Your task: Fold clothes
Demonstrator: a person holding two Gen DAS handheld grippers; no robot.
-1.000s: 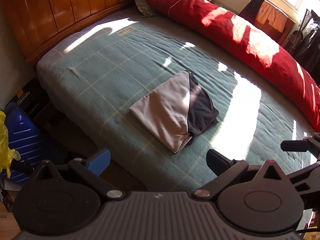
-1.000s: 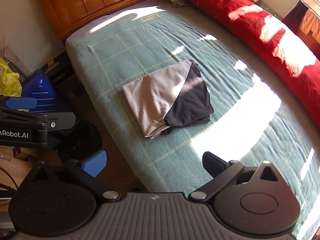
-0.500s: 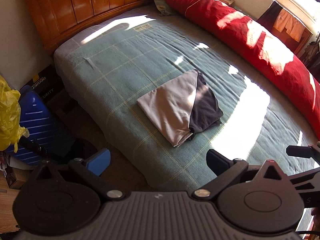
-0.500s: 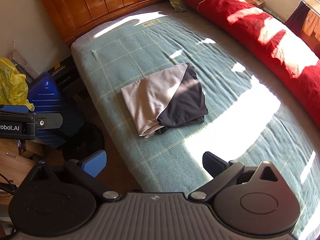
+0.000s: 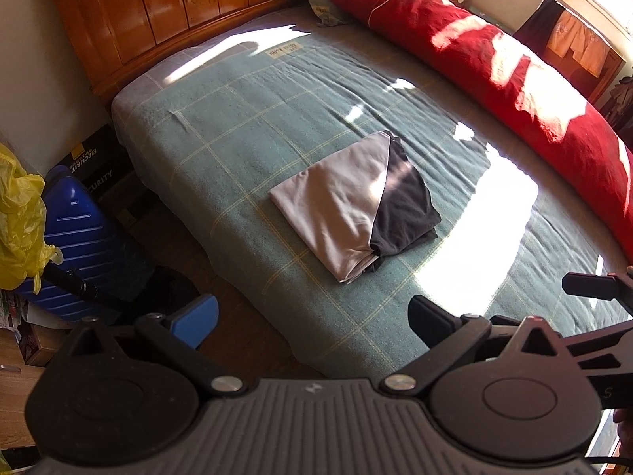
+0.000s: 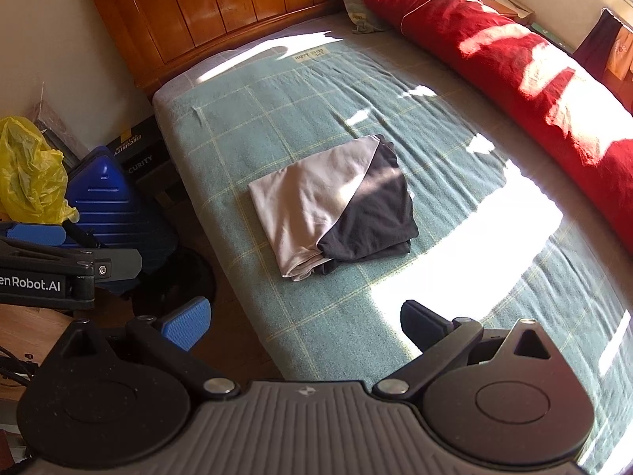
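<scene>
A folded grey and black garment (image 5: pixel 356 206) lies flat on the green checked blanket (image 5: pixel 253 150) near the bed's front edge; it also shows in the right wrist view (image 6: pixel 336 206). My left gripper (image 5: pixel 312 316) is open and empty, held back over the bed's edge, well short of the garment. My right gripper (image 6: pixel 304 320) is open and empty, also held back from the garment. The left gripper's body shows at the left edge of the right wrist view (image 6: pixel 59 273).
A long red bolster (image 5: pixel 494 67) runs along the bed's far right side. A wooden headboard (image 5: pixel 166 12) stands behind. A blue suitcase (image 5: pixel 83 237), a yellow plastic bag (image 5: pixel 19 217) and a black box (image 6: pixel 134 150) sit on the floor at left.
Both grippers have drawn back and up from the bed, so the folded garment looks smaller and farther. The garment has not moved. Both grippers stay open.
</scene>
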